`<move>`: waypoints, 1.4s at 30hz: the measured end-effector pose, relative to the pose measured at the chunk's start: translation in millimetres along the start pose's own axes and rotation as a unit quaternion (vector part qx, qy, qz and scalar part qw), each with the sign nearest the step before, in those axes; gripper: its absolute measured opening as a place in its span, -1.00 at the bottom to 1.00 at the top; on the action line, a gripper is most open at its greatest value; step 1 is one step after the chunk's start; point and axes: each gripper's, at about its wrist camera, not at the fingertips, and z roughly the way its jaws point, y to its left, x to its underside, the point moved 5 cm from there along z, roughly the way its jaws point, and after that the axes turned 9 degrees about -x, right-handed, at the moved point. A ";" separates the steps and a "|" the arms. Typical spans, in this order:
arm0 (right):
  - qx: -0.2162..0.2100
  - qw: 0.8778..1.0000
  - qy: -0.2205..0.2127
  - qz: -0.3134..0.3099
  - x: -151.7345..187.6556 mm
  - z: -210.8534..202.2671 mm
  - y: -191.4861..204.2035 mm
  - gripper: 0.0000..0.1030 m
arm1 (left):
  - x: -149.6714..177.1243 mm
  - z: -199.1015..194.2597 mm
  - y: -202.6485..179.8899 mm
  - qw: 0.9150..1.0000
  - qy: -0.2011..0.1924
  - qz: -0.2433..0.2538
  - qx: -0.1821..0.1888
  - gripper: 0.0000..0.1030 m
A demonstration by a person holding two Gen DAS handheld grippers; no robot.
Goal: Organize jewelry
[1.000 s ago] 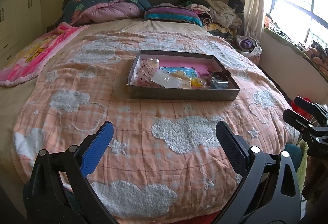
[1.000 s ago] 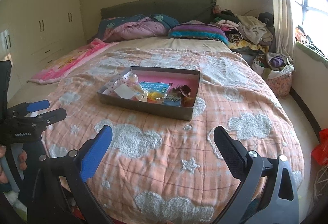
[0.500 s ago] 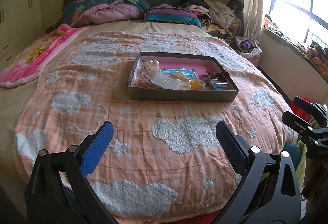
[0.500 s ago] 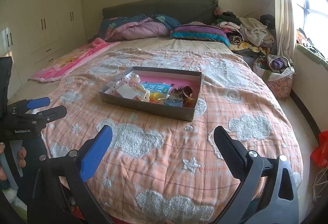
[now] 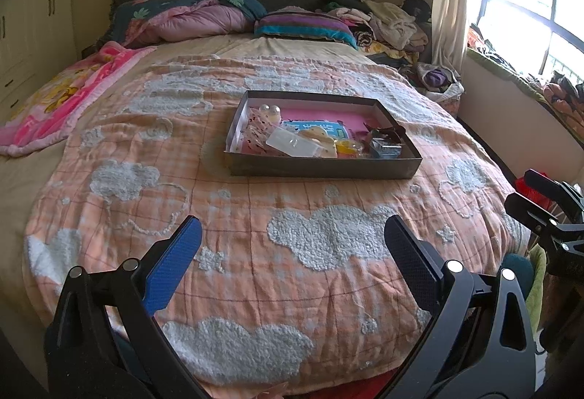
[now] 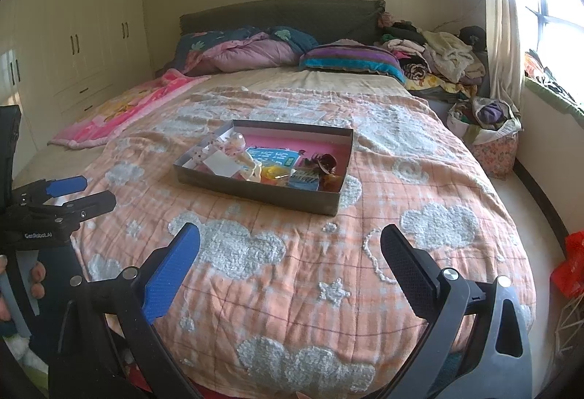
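A shallow grey box [image 5: 323,147] with a pink floor sits on the peach cloud-patterned bedspread [image 5: 255,223], about mid-bed, and it holds the small things the task is about: a clear plastic case [image 5: 292,142] at the near-left, a blue card [image 5: 315,129] lying flat behind it, yellow pieces [image 5: 345,147] near the middle, and dark hair clips [image 5: 383,138] bunched at the right end. Whether these are already sorted or merely heaped together cannot be told from here; they overlap one another in a loose row. The left tongs [image 5: 292,256] hang over the foot of the bed with jaws spread wide and nothing between them; the box lies at roughly twelve to one o'clock from them, well apart, its long axis running nine to three across that view. The right tongs [image 6: 290,258] are likewise wide and empty; from them the box [image 6: 262,165] lies at about eleven o'clock, turned so its long axis runs from ten toward four, the clip end being its nearer corner. Neither tongs looks clearly closer, though I judge the left better squared to the case end and the right to the clips [image 6: 323,161].
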 end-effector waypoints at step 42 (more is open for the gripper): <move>-0.002 1.000 0.007 -0.002 1.7 -3.2 -0.7 0.92 | -1.4 -4.2 -3.7 1.000 0.000 0.000 0.009 0.82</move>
